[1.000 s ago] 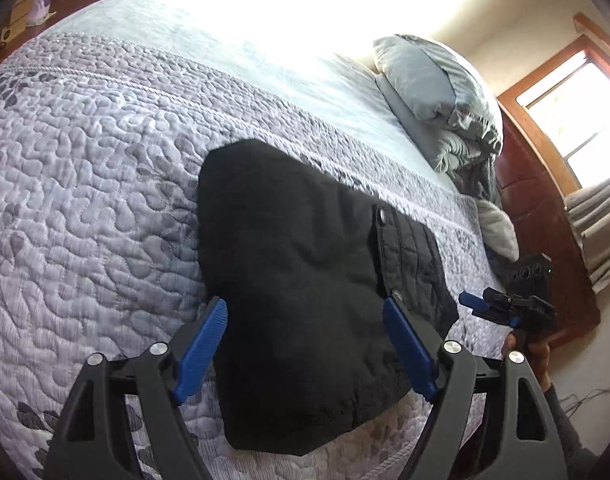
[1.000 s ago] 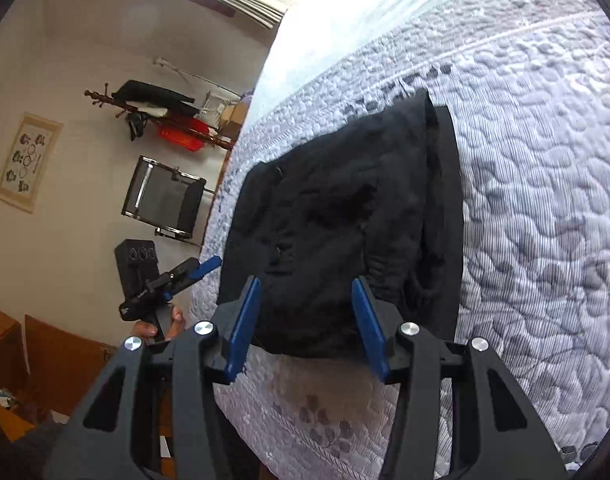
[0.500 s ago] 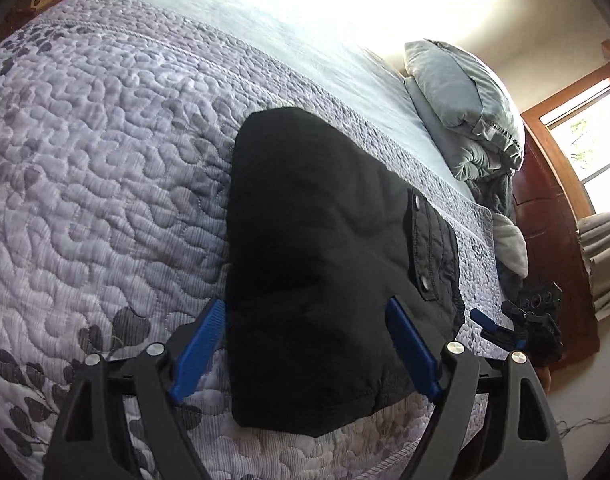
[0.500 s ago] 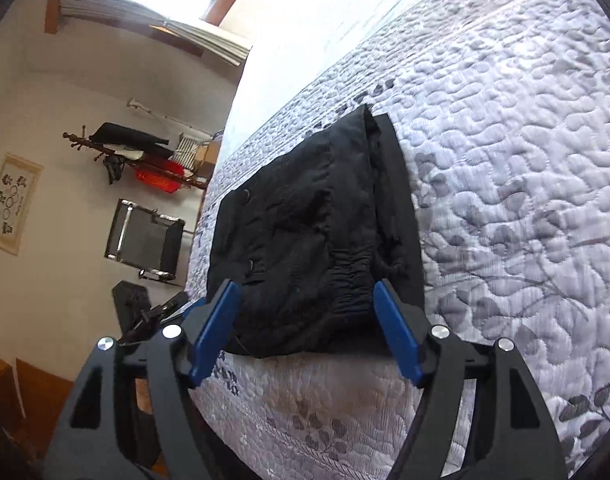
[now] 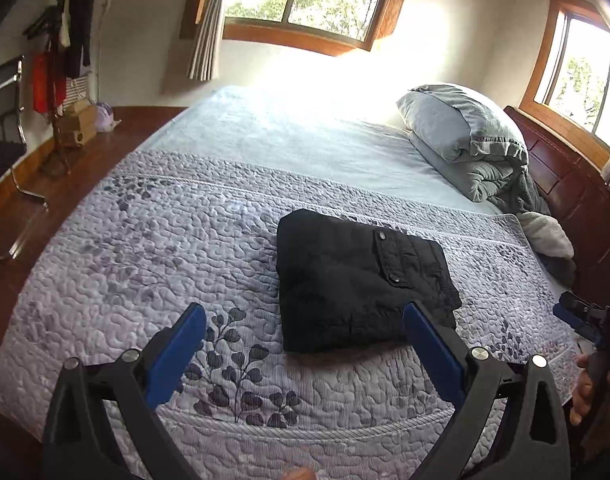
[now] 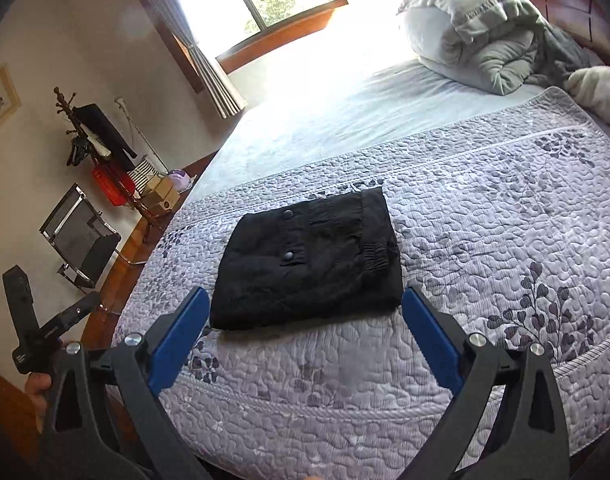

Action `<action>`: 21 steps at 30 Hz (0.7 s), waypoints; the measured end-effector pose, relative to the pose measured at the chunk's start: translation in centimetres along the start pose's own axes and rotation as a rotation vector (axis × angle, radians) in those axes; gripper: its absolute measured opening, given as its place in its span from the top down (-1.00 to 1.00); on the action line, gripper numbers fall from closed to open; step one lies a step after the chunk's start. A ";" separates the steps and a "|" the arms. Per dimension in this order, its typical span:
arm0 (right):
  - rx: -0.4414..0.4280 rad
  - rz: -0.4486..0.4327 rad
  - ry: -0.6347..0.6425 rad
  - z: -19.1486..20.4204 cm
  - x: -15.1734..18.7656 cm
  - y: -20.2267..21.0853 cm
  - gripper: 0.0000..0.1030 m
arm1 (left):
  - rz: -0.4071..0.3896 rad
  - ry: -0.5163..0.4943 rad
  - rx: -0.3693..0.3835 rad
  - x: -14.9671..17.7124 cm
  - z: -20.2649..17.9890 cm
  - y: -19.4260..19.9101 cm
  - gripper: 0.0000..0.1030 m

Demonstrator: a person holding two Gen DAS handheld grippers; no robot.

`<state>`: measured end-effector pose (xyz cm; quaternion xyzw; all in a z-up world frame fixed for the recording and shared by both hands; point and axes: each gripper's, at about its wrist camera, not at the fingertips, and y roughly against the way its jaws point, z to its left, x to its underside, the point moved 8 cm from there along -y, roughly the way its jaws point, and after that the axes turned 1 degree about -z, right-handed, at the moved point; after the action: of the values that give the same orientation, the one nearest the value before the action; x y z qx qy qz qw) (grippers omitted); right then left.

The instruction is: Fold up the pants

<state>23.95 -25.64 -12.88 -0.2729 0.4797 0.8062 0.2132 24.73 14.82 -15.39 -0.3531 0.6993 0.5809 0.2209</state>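
Observation:
The black pants (image 5: 357, 280) lie folded into a compact rectangle on the purple quilted bedspread (image 5: 165, 248), a buttoned pocket flap on top. They also show in the right wrist view (image 6: 309, 258). My left gripper (image 5: 305, 344) is open and empty, held back above the quilt near the bed's front edge, short of the pants. My right gripper (image 6: 305, 332) is open and empty, just in front of the pants' near edge. Each gripper shows in the other's view, the right one (image 5: 585, 320) at the right edge and the left one (image 6: 45, 332) at the left edge.
A grey pillow and rolled duvet (image 5: 465, 136) lie at the head of the bed by a wooden headboard (image 5: 565, 184). A coat stand (image 6: 101, 136), boxes and a folding chair (image 6: 77, 236) stand on the wooden floor to the left of the bed.
Both grippers have pulled back and up from the pants and levelled out. The right gripper's jaws have opened wider. The pants lie still.

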 end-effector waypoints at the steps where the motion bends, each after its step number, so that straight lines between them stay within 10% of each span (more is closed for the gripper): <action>1: 0.016 -0.003 0.021 1.1 0.5 1.3 -0.92 | -0.013 -0.008 -0.020 0.2 -0.1 1.3 -0.93; 9: 0.156 -0.096 0.149 7.5 3.3 10.4 -0.94 | -0.085 -0.066 -0.101 1.9 -2.9 10.6 -0.93; 21: 0.143 -0.123 0.245 12.7 8.3 17.7 -0.94 | -0.118 -0.098 -0.100 6.8 -7.2 21.9 -0.93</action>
<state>3.91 -21.59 -1.64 -0.3821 0.5408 0.7161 0.2210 4.60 7.91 -4.30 -0.3755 0.6358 0.6175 0.2710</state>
